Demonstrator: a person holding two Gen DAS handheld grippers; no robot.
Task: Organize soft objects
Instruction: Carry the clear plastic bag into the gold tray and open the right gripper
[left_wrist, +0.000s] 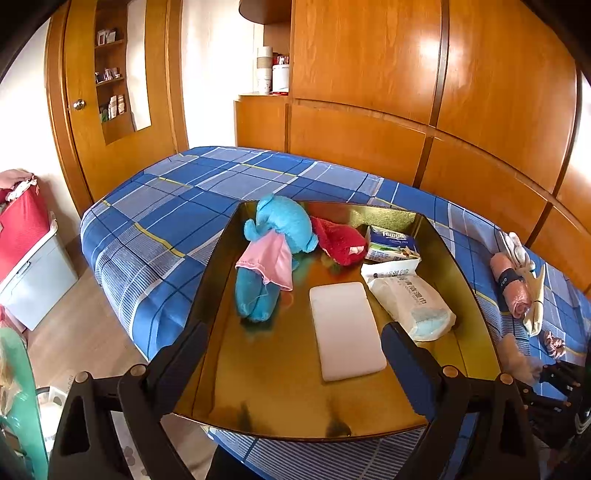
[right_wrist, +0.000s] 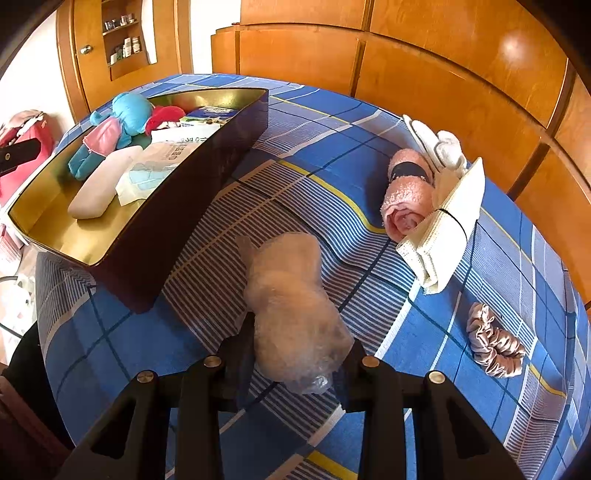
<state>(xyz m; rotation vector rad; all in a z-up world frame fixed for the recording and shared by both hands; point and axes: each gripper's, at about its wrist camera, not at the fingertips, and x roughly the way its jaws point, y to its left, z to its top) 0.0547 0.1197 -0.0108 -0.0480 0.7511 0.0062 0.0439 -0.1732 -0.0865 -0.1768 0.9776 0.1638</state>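
The right tool (right_wrist: 299, 354) is clenched on a fluffy beige plush wrapped in clear plastic (right_wrist: 291, 306), which hangs between its jaws over the blue plaid bed (right_wrist: 369, 424). The left tool (left_wrist: 295, 354) is released, its jaws spread above the gold-lined rectangular tray (left_wrist: 266, 398) directly ahead of it.

Judged progress: roughly half done. Five items lie in the tray: one turquoise plush toy in a pink skirt (left_wrist: 275, 236), one red fuzzy cloth (left_wrist: 338, 240), one pocket-tissue pack (left_wrist: 393, 245), one wet-wipe packet (left_wrist: 410, 302) and one white oblong sponge (left_wrist: 345, 328).

Four items lie on the bed, ahead and to the right of the right tool: one rolled pink towel with a dark band (right_wrist: 408, 195), one white rolled cloth (right_wrist: 439, 144), one folded cream cloth bound by elastic (right_wrist: 443, 229) and one satin pink scrunchie (right_wrist: 493, 345). The held plush makes five outstanding.
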